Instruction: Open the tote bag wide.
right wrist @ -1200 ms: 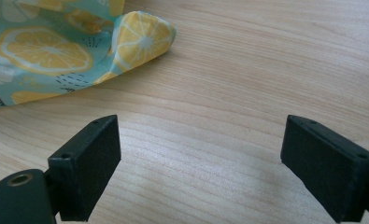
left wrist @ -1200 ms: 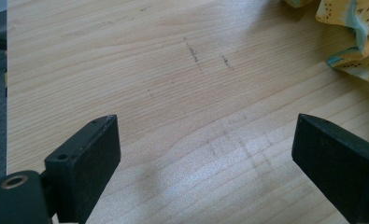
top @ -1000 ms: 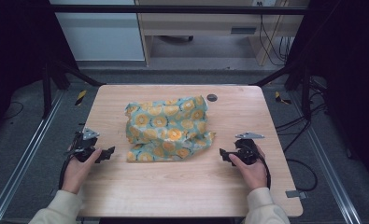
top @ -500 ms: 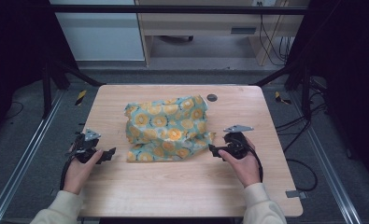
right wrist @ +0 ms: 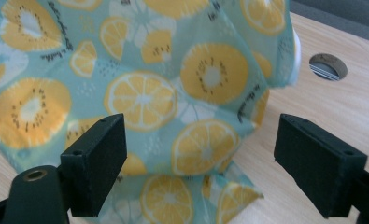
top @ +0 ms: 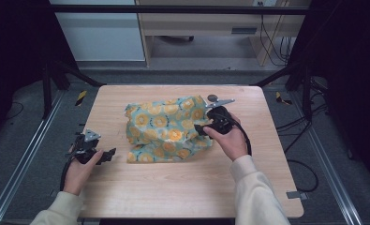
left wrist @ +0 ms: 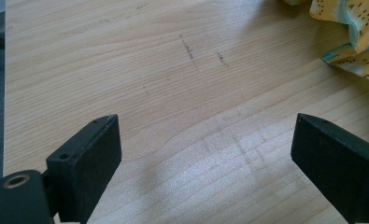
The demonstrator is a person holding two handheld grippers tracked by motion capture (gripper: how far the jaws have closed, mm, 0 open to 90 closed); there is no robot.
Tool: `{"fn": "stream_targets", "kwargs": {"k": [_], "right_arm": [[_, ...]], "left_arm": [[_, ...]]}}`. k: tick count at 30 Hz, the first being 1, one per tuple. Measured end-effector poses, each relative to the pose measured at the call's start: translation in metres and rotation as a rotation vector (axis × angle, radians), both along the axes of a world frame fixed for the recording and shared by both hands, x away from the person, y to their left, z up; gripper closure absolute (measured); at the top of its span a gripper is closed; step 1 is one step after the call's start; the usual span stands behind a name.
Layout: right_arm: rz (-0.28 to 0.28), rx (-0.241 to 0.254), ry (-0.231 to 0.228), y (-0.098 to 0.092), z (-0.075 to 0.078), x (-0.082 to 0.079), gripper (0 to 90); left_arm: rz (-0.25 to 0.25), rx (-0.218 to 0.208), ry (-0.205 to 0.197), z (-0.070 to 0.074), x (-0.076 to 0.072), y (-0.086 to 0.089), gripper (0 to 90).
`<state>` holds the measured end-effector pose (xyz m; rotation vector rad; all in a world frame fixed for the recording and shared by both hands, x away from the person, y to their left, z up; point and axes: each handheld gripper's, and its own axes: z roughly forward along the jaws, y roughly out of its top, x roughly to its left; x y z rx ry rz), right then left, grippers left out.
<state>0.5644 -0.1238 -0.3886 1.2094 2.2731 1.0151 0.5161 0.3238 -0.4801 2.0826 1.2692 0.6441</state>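
Note:
A crumpled teal cloth point(top: 166, 129) printed with orange and lemon slices lies in the middle of the wooden table point(top: 173, 192). My right gripper point(top: 200, 129) is open at the cloth's right edge, its jaws pointing left into the fabric. In the right gripper view the cloth point(right wrist: 145, 93) hangs close in front of the open gripper point(right wrist: 198, 163), with nothing between the jaws. My left gripper point(top: 108, 154) rests open near the table's left edge, apart from the cloth. In the left gripper view the open gripper point(left wrist: 205, 163) faces bare wood, and a cloth corner point(left wrist: 355, 37) shows at the upper right.
A round cable hole point(top: 212, 98) sits in the tabletop behind the cloth, also seen as a hole point(right wrist: 328, 66) in the right gripper view. Metal frame rails point(top: 23, 159) run along both sides of the table. Cables point(top: 295, 124) trail on the floor at right.
My right gripper has moved left and away from me, from the table's right side up to the cloth's right edge. The left gripper has hardly moved.

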Motion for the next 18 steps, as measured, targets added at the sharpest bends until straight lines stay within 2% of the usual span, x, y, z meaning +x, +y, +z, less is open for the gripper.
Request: {"fn": "stream_targets", "kwargs": {"k": [6, 12, 15, 18], "right_arm": [[0.010, -0.022, -0.019, 0.018, 0.013, 0.020, 16.2], [0.020, -0.016, -0.038, 0.037, 0.029, 0.042, 12.1], [0.027, -0.029, -0.038, 0.044, 0.031, 0.050, 11.3], [0.030, -0.051, -0.021, 0.050, 0.026, 0.058, 10.6]], "left_arm": [[-0.003, 0.000, -0.001, 0.000, 0.000, -0.001, 8.4], [-0.005, -0.004, 0.001, 0.000, 0.000, -0.001, 8.4], [-0.008, -0.006, 0.002, 0.000, 0.000, -0.001, 8.4], [-0.009, -0.008, 0.002, 0.000, 0.000, -0.001, 8.4]]}}
